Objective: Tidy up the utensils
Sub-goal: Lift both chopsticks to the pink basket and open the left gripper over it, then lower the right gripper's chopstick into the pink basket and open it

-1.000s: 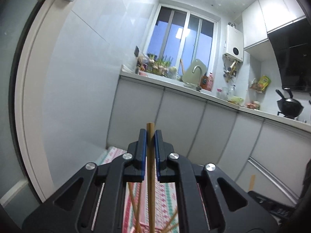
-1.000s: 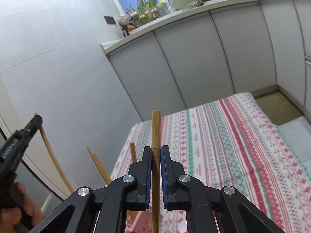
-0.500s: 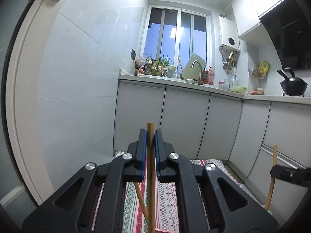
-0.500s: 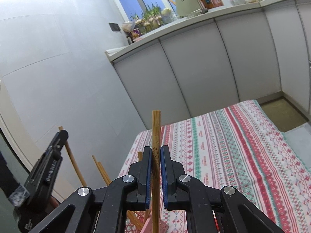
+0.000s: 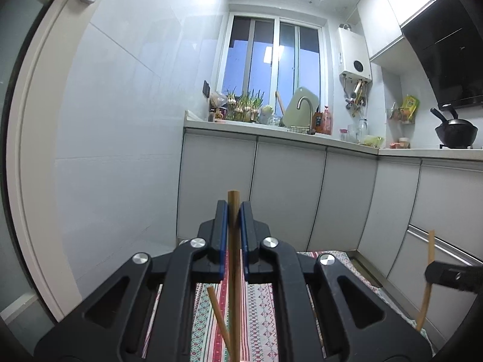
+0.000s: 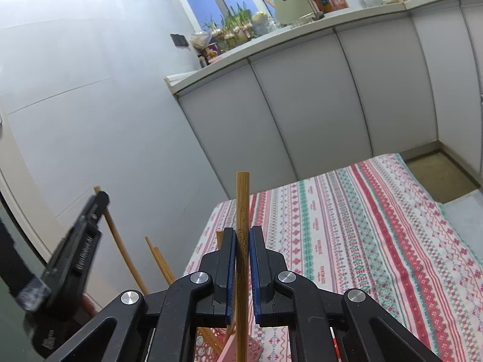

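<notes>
The left gripper (image 5: 234, 208) has its blue-padded fingers pinching a bamboo chopstick (image 5: 233, 256), which stands upright between them with its blunt end poking out just above the fingertips. The right gripper (image 6: 242, 235) is likewise clamped on a second chopstick (image 6: 242, 211), upright and marked with a small dark pattern near the pads. Each gripper shows in the other's view: the right one at the far right edge of the left view, the left one blurred at the left edge of the right view, each with its stick rising past the fingers. Below and between the grippers, more loose chopsticks (image 6: 160, 259) lean at angles out of a pink holder (image 6: 238, 350), only partly visible. Beneath lies a striped tablecloth (image 6: 347, 226) in red, green and white. Beyond are grey cabinets (image 5: 286, 190) and a countertop (image 5: 271, 131) under a window (image 5: 271, 69).
</notes>
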Tool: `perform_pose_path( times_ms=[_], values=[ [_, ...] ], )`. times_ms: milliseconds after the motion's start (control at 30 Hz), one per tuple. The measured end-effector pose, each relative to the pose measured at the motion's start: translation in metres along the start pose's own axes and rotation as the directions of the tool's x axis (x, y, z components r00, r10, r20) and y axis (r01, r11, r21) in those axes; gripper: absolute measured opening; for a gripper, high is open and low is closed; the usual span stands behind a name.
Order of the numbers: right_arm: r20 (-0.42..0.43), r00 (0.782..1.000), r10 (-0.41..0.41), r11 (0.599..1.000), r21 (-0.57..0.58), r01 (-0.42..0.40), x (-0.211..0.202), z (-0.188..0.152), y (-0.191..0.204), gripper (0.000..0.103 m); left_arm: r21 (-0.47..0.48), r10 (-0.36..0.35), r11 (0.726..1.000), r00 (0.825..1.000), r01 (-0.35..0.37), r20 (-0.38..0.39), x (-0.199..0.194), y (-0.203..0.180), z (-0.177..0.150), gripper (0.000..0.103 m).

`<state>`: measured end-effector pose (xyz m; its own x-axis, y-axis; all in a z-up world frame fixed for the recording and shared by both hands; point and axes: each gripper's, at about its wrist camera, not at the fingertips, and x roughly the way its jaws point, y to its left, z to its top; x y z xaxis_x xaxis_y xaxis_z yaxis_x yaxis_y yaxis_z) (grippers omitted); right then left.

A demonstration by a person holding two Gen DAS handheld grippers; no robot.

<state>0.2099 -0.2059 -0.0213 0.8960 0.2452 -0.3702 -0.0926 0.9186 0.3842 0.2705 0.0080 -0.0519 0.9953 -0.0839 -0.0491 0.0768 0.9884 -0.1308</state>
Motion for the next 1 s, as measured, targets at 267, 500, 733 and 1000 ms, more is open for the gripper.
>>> perform_pose_path(
  times_ms=[267,500,733,1000],
  values=[
    [-0.001,1.0,-0.002,1.0,-0.003,0.002,0.001,-0.002,0.002,0.007,0.012,-0.01,1.0,0.997,0.011,-0.076,0.011,0.005,-0.012,0.009],
    [-0.004,1.0,0.002,1.0,-0.005,-0.002,0.002,-0.003,0.004,0.008,-0.012,-0.061,0.998,0.971,0.06,-0.233,0.019,0.01,-0.022,0.013],
    [0.026,1.0,0.004,0.999,-0.047,-0.003,0.004,-0.002,0.019,0.008,-0.038,-0.099,0.995,0.911,0.092,-0.401,0.011,0.015,-0.016,0.048],
    [0.115,0.993,0.0,0.998,-0.058,0.007,0.012,0.007,0.036,0.008,-0.117,-0.076,0.993,0.798,0.008,-0.598,-0.004,0.039,-0.01,0.067]
  ],
)
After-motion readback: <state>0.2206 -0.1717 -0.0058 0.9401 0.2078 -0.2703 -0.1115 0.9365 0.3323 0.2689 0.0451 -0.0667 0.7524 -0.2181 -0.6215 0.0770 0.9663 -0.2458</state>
